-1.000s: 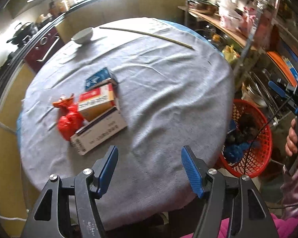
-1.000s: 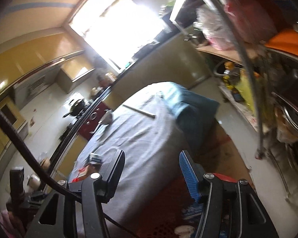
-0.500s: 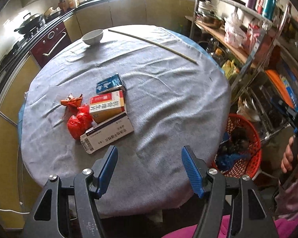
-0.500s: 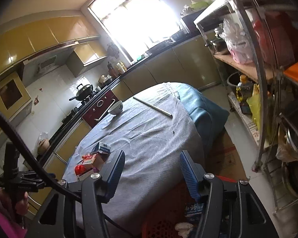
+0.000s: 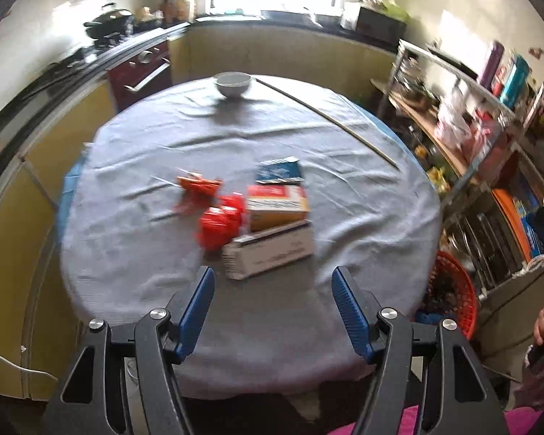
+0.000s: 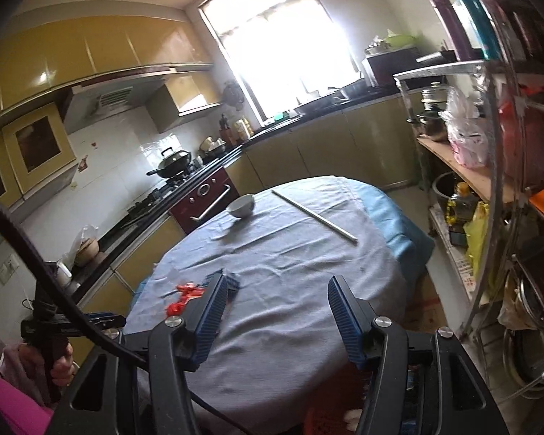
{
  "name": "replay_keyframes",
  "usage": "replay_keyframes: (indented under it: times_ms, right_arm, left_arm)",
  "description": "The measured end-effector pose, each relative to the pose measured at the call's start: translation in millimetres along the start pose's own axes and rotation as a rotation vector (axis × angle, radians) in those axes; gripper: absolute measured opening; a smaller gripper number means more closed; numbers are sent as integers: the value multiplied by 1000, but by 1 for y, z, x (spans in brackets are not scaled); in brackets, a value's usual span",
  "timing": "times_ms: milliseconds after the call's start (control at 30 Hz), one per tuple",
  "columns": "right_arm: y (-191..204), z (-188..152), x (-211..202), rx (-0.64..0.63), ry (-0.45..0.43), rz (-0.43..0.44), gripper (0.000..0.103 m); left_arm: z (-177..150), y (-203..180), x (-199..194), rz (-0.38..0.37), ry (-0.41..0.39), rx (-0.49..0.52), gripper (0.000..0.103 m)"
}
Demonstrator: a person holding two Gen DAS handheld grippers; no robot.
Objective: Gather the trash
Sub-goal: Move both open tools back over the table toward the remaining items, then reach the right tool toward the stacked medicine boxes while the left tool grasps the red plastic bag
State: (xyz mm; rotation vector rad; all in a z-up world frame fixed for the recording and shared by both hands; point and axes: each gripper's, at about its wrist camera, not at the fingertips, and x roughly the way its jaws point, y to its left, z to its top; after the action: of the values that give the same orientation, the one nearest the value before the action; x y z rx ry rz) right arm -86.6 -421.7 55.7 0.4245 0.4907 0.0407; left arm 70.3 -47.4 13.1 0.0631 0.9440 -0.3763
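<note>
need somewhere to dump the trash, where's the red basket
In the left wrist view the red basket sits on the floor off the table's right edge, below the metal shelf rack.

White bowl [image 5: 233, 83] on grey tablecloth [image 5: 362, 224]

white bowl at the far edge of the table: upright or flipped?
Upright. The white bowl rests on its narrow base on the grey tablecloth with its rim facing up; the right wrist view shows the same. Contents cannot be told.
</note>
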Motion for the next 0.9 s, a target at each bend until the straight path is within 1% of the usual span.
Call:
replay_keyframes:
  times_ms: [100, 167, 300, 433, 500, 567, 600, 700, 733, 800, 900]
  right_arm:
    - [26, 1, 4, -2, 4, 20, 62]
    - [40, 2, 7, -5, 7, 26, 62]
    - [82, 1, 23, -17, 43, 50, 62]
    - [117, -2, 46, -46, 100, 54, 63]
    - [133, -5, 67, -38, 155, 61, 63]
    - [140, -9, 84, -14, 197, 69, 64]
    - [143, -13, 99, 19, 236, 80, 64]
    - [140, -26, 136, 107, 335, 87, 64]
    - [137, -33, 151, 156, 375, 101, 64]
    - [130, -46, 174, 232, 441, 118, 64]
    - [123, -65, 206, 311, 521, 121, 64]
  left_arm:
    - [-7, 36, -12, 6, -44, -43, 73]
    - [-15, 61, -17, 12, -61, -80, 73]
    - [-30, 101, -17, 21, -68, -145, 73]
    - [-42, 132, -9, 4, -57, -224, 73]
    - [-46, 142, -5, -8, -50, -252, 73]
    - [-49, 147, -1, -12, -46, -262, 73]
    - [-50, 150, 1, -8, -43, -258, 73]
    - [-55, 156, 7, 20, -37, -242, 73]
    - [-57, 158, 10, 21, -33, -241, 73]
    - [-60, 163, 18, 13, -14, -244, 73]
    - [-65, 167, 29, 2, 16, -246, 73]
